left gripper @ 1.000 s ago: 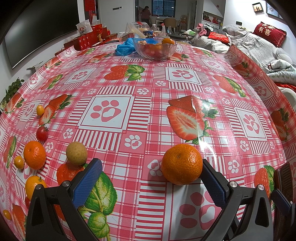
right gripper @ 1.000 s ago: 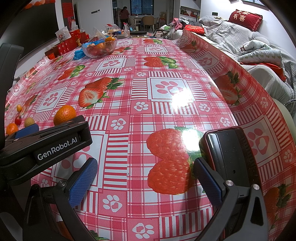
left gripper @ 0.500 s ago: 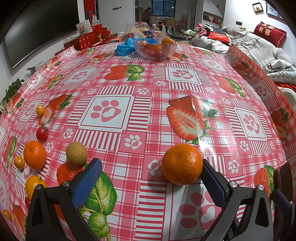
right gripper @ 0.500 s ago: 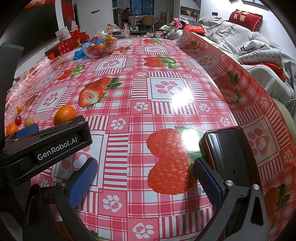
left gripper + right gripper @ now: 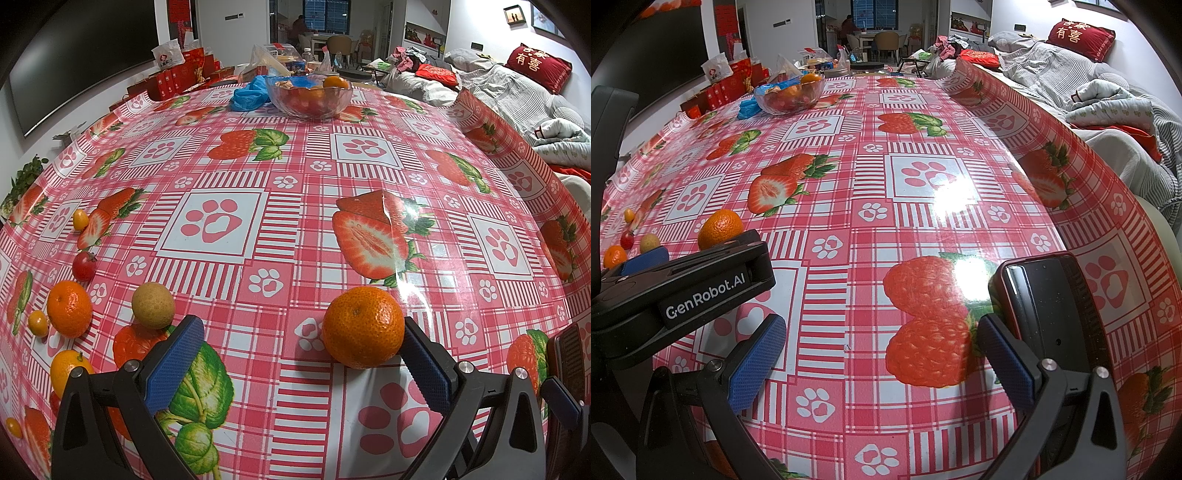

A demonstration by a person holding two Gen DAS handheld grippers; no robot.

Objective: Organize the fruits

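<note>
Strawberry-print tablecloth [image 5: 295, 206], fruit bowl [image 5: 308, 96] far end, sofa [image 5: 1108, 92] beside, both tools released

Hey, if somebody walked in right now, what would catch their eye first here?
Probably the loud red-and-white strawberry and paw-print tablecloth covering the whole table. Next, the bright round orange mandarin sitting between the open left tongs, close to the right pad, and the clear glass fruit bowl at the far end.
</note>
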